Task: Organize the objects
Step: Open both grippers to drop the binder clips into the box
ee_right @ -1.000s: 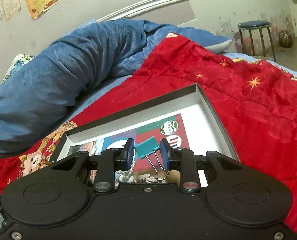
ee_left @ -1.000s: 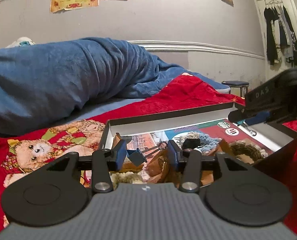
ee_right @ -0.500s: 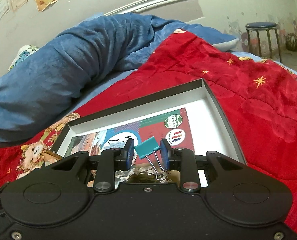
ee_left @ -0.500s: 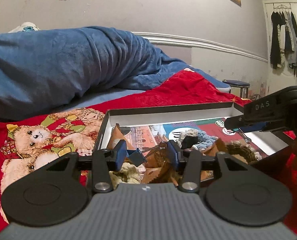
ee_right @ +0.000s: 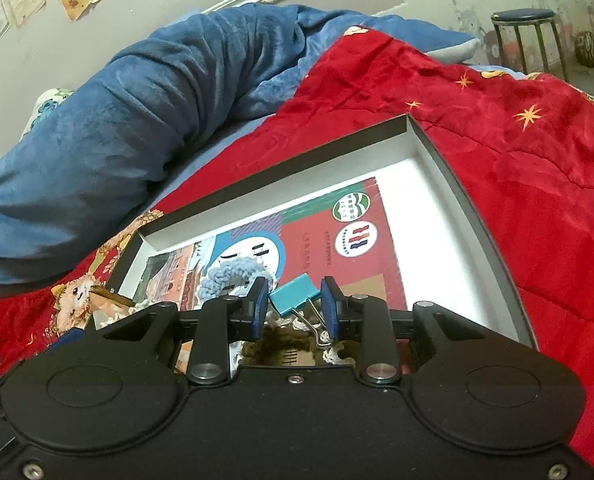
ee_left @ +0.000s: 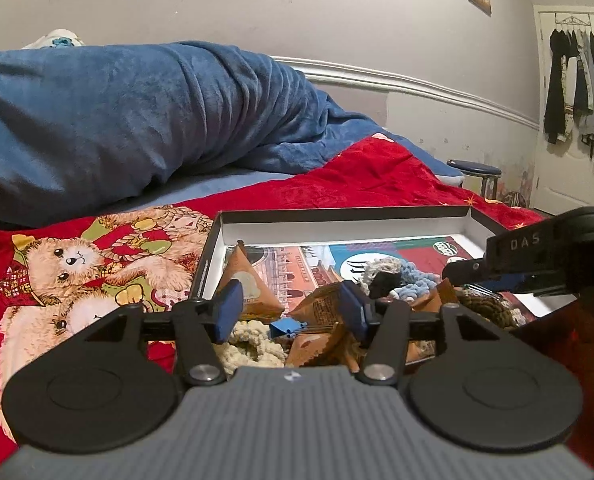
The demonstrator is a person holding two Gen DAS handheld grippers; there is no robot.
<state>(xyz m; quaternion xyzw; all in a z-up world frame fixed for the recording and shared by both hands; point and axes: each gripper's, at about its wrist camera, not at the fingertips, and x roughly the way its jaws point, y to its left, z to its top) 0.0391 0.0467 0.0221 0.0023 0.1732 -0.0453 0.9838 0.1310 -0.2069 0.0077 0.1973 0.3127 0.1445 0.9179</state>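
A shallow black box with white inside walls (ee_left: 337,224) lies on the red bedspread; it also shows in the right wrist view (ee_right: 449,168). My left gripper (ee_left: 289,310) is open over its near left part. A blue binder clip (ee_left: 287,326) lies loose below the fingers among brown packets (ee_left: 245,280) and crocheted pieces (ee_left: 401,276). My right gripper (ee_right: 293,304) is shut on a teal binder clip (ee_right: 293,300) and holds it above the box; that gripper also shows at the right of the left wrist view (ee_left: 537,264).
A colourful printed card (ee_right: 337,240) lines the box floor. A bunched blue blanket (ee_left: 137,112) lies behind the box. A stool (ee_right: 525,36) stands off the bed's far end. Clothes (ee_left: 577,88) hang on a door at right.
My left gripper has opened and let go of the blue binder clip, which now lies in the box. The right gripper has moved lower and closer over the box with its teal clip.
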